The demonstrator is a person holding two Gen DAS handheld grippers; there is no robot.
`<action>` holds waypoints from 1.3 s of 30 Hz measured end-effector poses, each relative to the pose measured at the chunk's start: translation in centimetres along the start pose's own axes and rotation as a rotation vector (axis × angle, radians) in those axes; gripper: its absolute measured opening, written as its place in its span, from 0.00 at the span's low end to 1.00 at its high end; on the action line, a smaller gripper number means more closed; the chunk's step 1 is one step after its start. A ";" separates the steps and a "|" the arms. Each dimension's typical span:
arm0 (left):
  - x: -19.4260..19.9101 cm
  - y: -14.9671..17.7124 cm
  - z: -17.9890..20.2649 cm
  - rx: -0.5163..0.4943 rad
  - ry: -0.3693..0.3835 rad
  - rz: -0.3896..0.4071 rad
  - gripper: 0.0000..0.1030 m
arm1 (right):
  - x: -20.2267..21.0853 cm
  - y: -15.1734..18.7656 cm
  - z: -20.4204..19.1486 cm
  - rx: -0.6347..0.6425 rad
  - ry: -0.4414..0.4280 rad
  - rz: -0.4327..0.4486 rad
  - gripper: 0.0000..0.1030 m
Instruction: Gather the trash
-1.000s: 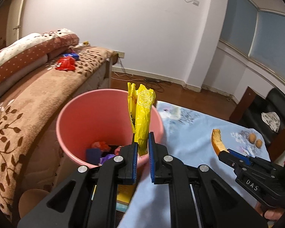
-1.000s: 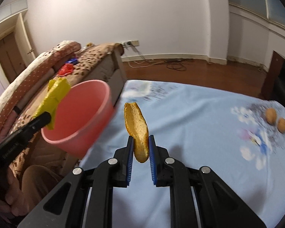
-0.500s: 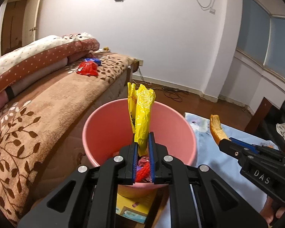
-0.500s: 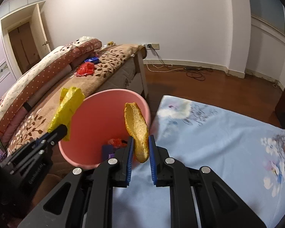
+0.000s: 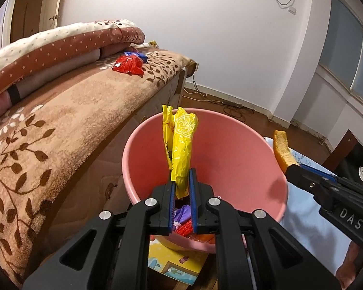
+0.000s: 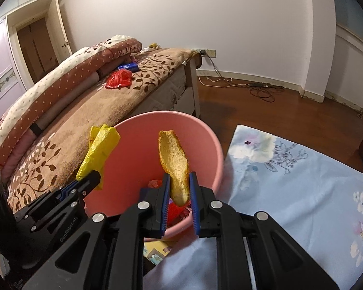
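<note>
Yellow wrapper and orange peel over the pink bin

Blue-padded, the left gripper (image 5: 180, 184) is clamping a crumpled yellow wrapper (image 5: 180, 145) upright above the pink bucket (image 5: 242, 169). Beside it the right gripper (image 6: 179, 191) is pinching a curved orange peel (image 6: 175, 163) over the same bucket, where other scraps are lying. A red bag (image 6: 118, 79) is sitting on the brown bedspread (image 6: 84, 111) beyond

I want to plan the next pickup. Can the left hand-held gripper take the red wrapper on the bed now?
Probably not yet. The left hand-held gripper is shut on the yellow wrapper above the pink bin. The red wrapper lies uncovered further back on the bed, so only the full grip seems to block it.
</note>
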State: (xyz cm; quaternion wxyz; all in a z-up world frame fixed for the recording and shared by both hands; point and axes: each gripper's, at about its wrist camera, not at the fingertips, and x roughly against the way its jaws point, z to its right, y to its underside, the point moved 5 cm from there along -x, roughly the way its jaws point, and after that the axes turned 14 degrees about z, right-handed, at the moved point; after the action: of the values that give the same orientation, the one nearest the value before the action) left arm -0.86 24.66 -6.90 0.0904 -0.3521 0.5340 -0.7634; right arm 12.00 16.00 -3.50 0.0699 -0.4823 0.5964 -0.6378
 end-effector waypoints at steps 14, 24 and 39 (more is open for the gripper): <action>-1.7 0.6 -0.2 -0.001 0.015 -0.019 0.10 | -2.9 0.7 -0.2 0.022 0.010 -0.050 0.15; -1.8 0.5 -0.6 0.024 0.023 -0.005 0.12 | -4.0 0.8 -1.2 0.057 0.009 -0.065 0.16; -1.5 0.2 -0.1 0.027 0.055 0.021 0.52 | -4.2 0.7 -0.6 0.036 0.010 -0.061 0.29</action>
State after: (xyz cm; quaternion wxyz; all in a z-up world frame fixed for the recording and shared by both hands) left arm 0.16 25.40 -7.76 0.0885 -0.3243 0.5296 -0.7788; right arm 13.42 18.99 -6.21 0.0560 -0.4958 0.5702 -0.6526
